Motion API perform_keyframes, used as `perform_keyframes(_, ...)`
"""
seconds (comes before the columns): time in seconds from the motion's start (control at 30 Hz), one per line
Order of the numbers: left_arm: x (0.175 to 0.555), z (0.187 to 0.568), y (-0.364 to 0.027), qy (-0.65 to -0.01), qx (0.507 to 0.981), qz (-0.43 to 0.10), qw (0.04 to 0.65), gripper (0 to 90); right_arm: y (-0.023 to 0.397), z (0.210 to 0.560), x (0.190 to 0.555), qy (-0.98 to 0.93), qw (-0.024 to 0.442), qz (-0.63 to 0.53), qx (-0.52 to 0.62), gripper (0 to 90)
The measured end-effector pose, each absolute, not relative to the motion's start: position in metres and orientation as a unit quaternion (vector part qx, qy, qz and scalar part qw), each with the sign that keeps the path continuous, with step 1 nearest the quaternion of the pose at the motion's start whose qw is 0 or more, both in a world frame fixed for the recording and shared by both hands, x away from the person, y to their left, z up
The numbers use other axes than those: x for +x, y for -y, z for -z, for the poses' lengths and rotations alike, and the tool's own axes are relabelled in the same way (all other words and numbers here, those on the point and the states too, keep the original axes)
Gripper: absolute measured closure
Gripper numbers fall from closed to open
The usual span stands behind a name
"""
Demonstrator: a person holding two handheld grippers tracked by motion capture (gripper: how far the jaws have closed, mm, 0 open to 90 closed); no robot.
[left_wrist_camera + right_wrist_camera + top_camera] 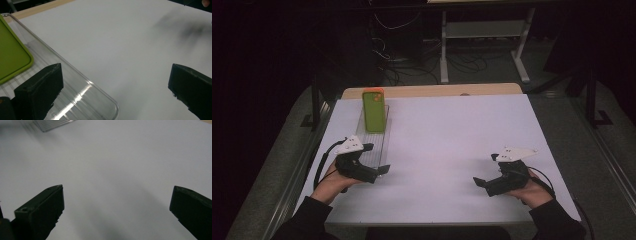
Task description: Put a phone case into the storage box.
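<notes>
Table (452,150): white top, with a strip of pale wood showing along its far edge. All positions below are given relative to the tray.

Tray (374,142): clear plastic, long and narrow, ribbed floor. It lies on the left part of the table, its long axis running from the near side to the far side. In the left gripper view its rounded near corner (110,105) sits between the two jaws, low in the picture.

Phone (374,110): green case with an orange top edge. It stands at the far end of the tray, leaning back, the case back facing the person. In the left gripper view a green corner (12,57) lies over the tray's ribbed floor.

Left gripper (379,170): held at the near end of the tray, its tips over the tray's near rim. Jaws spread wide and hold nothing; one jaw is over the tray floor, the other over bare table beyond the tray's side wall. Contact with the tray cannot be told.

Right gripper (479,182): well apart from the tray, on the right part of the table, level with the tray's near end and pointing toward it. Jaws spread wide, nothing between them but white table.
</notes>
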State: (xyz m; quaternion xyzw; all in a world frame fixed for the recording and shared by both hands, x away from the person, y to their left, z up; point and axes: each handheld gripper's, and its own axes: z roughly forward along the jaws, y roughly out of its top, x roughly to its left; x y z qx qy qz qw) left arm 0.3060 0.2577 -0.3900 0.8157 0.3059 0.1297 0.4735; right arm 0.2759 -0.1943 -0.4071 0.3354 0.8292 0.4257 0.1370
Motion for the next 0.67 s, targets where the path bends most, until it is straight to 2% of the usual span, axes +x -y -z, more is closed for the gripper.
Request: perform_keyframes(0.67,0.3,0.401,-0.26,-0.297,0.826,-0.124,0.463,0.0,0.194,0.408,0.275,-0.831,0.136,-0.424,0.333,0.0)
